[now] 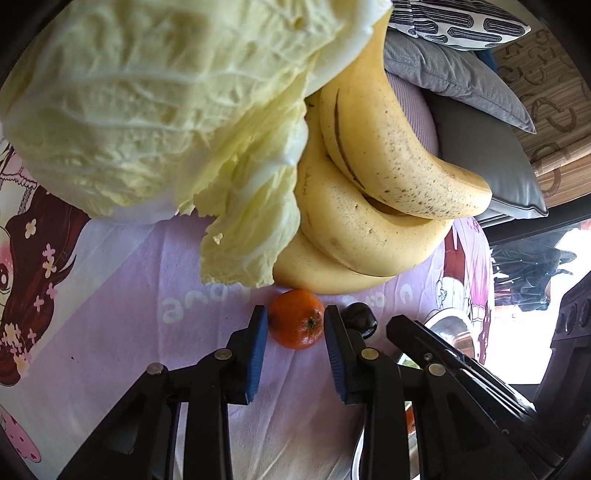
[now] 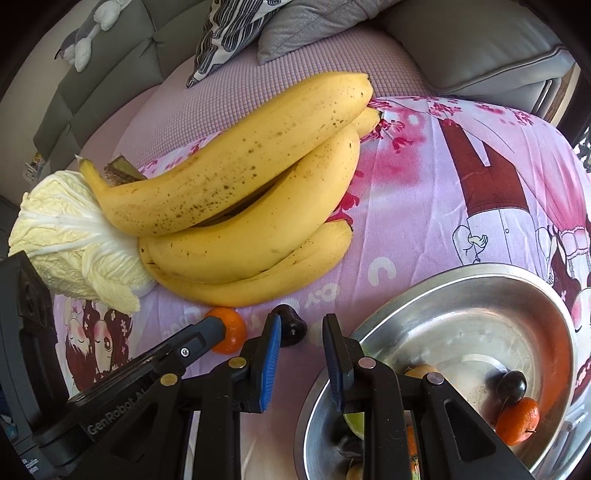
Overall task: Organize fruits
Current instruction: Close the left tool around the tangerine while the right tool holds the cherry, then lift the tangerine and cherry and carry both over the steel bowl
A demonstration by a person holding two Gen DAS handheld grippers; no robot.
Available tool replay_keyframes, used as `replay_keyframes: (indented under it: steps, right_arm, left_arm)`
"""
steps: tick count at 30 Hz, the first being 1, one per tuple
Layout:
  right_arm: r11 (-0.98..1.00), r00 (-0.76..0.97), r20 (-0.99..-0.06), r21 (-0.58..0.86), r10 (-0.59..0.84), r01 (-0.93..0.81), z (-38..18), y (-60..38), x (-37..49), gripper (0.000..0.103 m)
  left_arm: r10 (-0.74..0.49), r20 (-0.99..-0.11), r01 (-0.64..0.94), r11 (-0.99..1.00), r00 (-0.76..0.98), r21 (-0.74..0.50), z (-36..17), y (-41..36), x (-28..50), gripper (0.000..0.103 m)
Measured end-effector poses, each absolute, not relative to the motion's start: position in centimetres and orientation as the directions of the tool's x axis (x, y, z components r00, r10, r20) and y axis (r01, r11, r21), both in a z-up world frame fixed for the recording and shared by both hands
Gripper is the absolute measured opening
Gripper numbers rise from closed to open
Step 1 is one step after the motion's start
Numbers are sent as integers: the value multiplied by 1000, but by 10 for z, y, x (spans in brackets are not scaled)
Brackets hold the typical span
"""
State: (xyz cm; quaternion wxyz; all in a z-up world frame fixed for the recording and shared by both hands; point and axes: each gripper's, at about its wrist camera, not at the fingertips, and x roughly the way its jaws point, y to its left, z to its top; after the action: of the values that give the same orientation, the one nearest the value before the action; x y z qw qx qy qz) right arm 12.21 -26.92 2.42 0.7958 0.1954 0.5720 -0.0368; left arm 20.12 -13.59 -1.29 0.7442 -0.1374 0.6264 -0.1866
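Fruit first: the little orange (image 1: 296, 324) sits on the pink cloth (image 1: 122, 280) below the bananas (image 1: 369, 206). My left claw (image 1: 295, 325) pinches it on both sides. My right claw (image 2: 297, 354) is shut, holding nothing. Next, I lift it into the bowl (image 2: 554, 325) (gently).

Ahead of our left jaws and to their left we see a pale napa cabbage (image 1: 155, 110) lying on the pink cartoon-print sheet (image 1: 122, 280). Beyond it, a patterned cushion (image 2: 225, 33), a grey cushion (image 2: 314, 26), and a plush toy (image 2: 88, 33) on the grey sofa (image 2: 480, 48).
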Motion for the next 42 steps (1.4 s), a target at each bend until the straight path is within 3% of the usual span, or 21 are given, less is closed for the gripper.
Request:
replay_keyframes:
  steps: [13, 21, 28, 42]
  right_arm:
    - [920, 344, -922, 278, 175, 276, 28, -271, 122, 26]
    - [920, 347, -922, 277, 173, 279, 28, -268, 123, 26]
    - [918, 350, -921, 278, 172, 282, 27, -267, 124, 26]
    - [930, 279, -942, 262, 189, 258, 3, -249, 140, 31]
  left_arm:
    - [-455, -877, 95, 890, 154, -445, -17, -128, 196, 30]
    - [-443, -882, 90, 896, 158, -434, -20, -132, 193, 37]
    - [-472, -872, 100, 881, 131, -462, -26, -136, 183, 30]
    - [-471, -875, 1, 881, 112, -474, -28, -107, 179, 29]
